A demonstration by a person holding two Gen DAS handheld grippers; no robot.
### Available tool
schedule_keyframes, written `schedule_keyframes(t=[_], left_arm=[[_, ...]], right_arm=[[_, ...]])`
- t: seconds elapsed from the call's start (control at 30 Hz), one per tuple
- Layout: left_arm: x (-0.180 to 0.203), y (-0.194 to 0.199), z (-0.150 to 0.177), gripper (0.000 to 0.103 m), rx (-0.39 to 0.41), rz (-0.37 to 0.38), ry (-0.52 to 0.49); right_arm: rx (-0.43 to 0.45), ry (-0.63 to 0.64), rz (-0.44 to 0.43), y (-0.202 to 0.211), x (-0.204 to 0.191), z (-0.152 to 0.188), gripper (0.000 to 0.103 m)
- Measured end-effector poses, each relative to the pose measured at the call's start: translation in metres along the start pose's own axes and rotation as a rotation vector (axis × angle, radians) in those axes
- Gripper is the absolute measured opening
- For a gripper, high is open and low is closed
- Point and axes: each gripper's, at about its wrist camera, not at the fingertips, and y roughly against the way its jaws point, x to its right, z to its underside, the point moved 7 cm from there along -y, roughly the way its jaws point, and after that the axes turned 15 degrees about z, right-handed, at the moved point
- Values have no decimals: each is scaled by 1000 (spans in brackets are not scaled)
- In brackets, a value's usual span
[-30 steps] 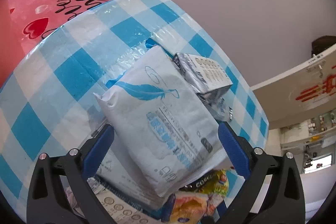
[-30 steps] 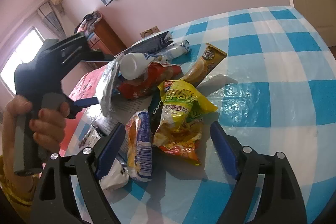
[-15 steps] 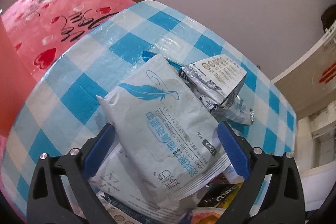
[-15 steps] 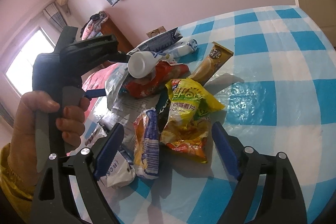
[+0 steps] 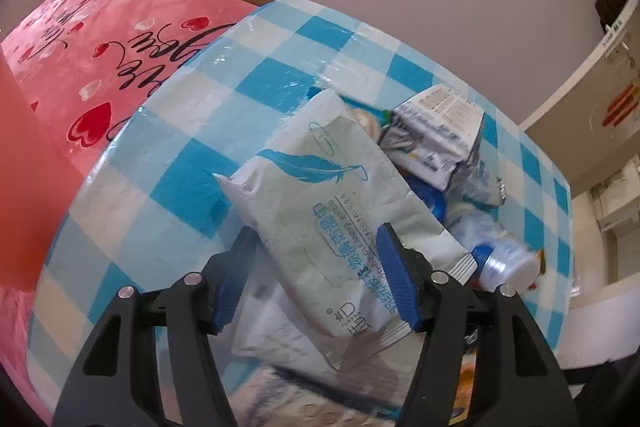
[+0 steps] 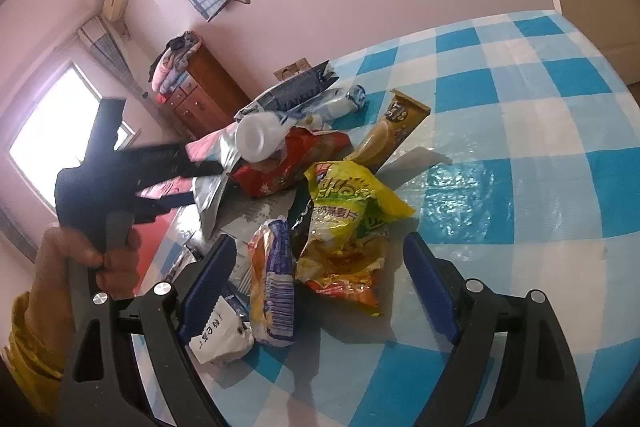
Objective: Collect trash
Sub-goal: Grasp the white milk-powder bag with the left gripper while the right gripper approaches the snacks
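Between the blue pads of our left gripper (image 5: pixel 316 275) lies a pale wipes packet (image 5: pixel 332 211) with a blue feather on it. Its jaws have just been closing, and now the pads sit right at the packet's two sides; the right pad looks to be touching, but we cannot tell if both are pressing yet. Past that packet, farther from our left tool, we see a grey box-like carton (image 5: pixel 436 131), and off to its right side a clear plastic bottle (image 5: pixel 504 263) with a blue neck. All of this trash rests on a table with a blue and white checked cloth (image 5: pixel 192 131). Beyond the table, to the left of this tool, is a pink blanket (image 5: pixel 100 43) with red hearts. Our right gripper (image 6: pixel 316 275) is wide open and holds nothing. Between its pads, lying on the cloth, are a yellow snack bag (image 6: pixel 344 223) and a thin orange and white wrapper (image 6: pixel 272 283). Just by its left pad sits a crumpled white paper (image 6: pixel 220 339). Farther ahead of this tool we see a red bag (image 6: pixel 288 163), a white bottle (image 6: pixel 256 139) lying on it, and a long gold wrapper (image 6: pixel 392 131). To the left of the right tool, a hand (image 6: pixel 92 259) with a yellow sleeve squeezes the handle of the other black tool.
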Motion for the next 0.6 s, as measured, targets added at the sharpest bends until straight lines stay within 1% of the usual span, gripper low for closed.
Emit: schedule_keyframes(t=[0.07, 0.13, 0.23, 0.3, 0.33, 0.37, 0.43, 0.5, 0.53, 0.6], left_arm=[[-6, 3, 3, 63, -9, -12, -49], [-12, 5, 4, 63, -26, -6, -69], [-18, 10, 5, 65, -47, 27, -85], [-16, 14, 6, 80, -47, 78, -70], [-13, 16, 6, 83, -45, 120, -55], [-10, 16, 6, 89, -47, 135, -48], [-7, 12, 6, 91, -57, 124, -39], [-6, 6, 5, 93, -61, 121, -9], [-10, 2, 2, 93, -56, 103, 32], [-15, -1, -2, 93, -45, 92, 83]], right_arm=[[-6, 0, 1, -1, 0, 0, 85], [4, 13, 17, 0, -2, 1, 85], [10, 54, 33, 0, -9, 2, 85], [9, 78, 49, -1, -14, 4, 86], [7, 93, 53, -1, -17, 5, 88], [9, 103, 60, -2, -18, 4, 88], [10, 109, 82, -4, -19, 5, 88], [-2, 97, 91, -6, -16, 4, 88], [-10, 84, 93, -7, -15, 4, 88], [-21, 56, 85, -8, -10, 3, 88]])
